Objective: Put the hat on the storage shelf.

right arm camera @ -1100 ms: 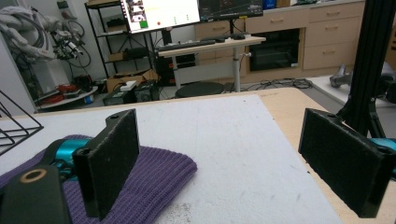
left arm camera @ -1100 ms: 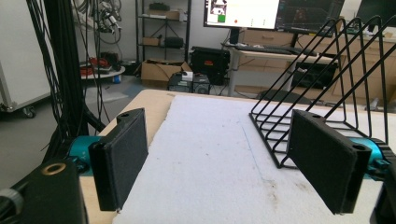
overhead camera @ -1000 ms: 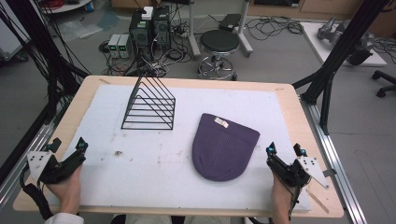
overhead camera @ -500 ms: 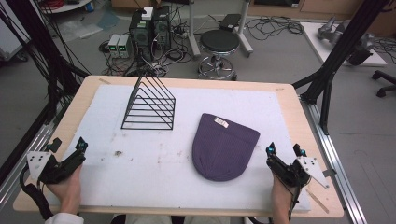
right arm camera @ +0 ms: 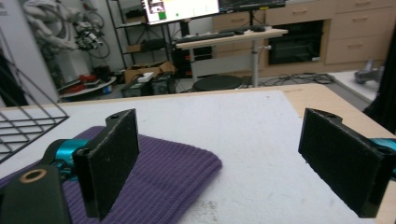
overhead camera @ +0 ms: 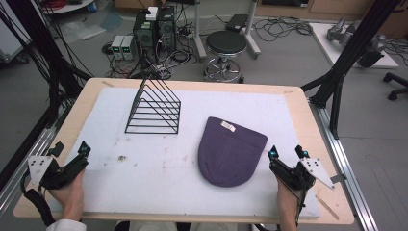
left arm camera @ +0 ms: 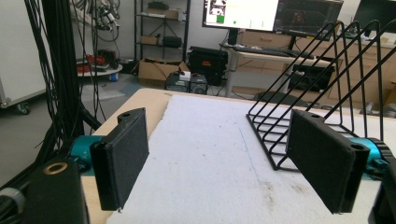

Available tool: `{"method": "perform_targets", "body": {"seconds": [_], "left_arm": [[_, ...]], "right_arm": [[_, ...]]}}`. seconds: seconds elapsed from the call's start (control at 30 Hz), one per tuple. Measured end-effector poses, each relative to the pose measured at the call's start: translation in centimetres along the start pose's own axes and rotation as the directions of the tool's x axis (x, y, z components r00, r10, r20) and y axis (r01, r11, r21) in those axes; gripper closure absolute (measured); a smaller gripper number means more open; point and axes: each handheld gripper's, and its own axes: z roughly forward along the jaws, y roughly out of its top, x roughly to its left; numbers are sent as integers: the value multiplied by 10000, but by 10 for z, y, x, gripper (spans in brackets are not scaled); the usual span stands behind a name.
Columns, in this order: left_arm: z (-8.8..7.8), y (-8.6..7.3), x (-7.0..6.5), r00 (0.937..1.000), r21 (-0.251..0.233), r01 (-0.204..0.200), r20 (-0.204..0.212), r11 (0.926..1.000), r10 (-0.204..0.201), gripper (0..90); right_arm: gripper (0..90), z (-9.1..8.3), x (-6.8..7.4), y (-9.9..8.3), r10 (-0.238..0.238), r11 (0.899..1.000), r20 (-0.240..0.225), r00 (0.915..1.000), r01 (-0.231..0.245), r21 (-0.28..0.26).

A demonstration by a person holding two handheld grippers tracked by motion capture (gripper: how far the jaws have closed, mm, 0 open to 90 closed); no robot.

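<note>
Left gripper (overhead camera: 71, 150) and right gripper (overhead camera: 286, 152) rest at the table (overhead camera: 298, 103) near edge (jaws apart, empty); purple beanie (overhead camera: 231, 151) lies beside wire rack (overhead camera: 155, 108).

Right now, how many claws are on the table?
2. The left black two-jaw claw sits at the near left edge of the white foam-covered table, open. The right black two-jaw claw sits near the right edge, beside the purple knit beanie, open too.

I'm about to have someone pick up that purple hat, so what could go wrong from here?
The purple beanie lies flat and limp, so the open right claw may pinch just one layer. The wire rack stands close by, so a lifted beanie could snag it. The white mat under it might get pinched as well.
</note>
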Motion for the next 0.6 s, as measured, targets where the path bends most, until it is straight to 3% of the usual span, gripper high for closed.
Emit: {"method": "perform_targets", "body": {"seconds": [0.37, 0.43, 0.6], "left_arm": [[1, -1, 1, 9999, 46, 147, 64, 9999, -148, 215], [1, -1, 1, 9999, 56, 152, 65, 9999, -152, 215], [2, -1, 1, 9992, 27, 326, 214, 9995, -326, 214]], "right_arm": [[119, 4, 14, 8, -466, 9982, -1075, 9931, 503, 319], [119, 5, 14, 9, -560, 9976, -1268, 9903, 605, 325], [114, 6, 18, 15, -289, 9984, -2097, 9773, 385, 418]]}}
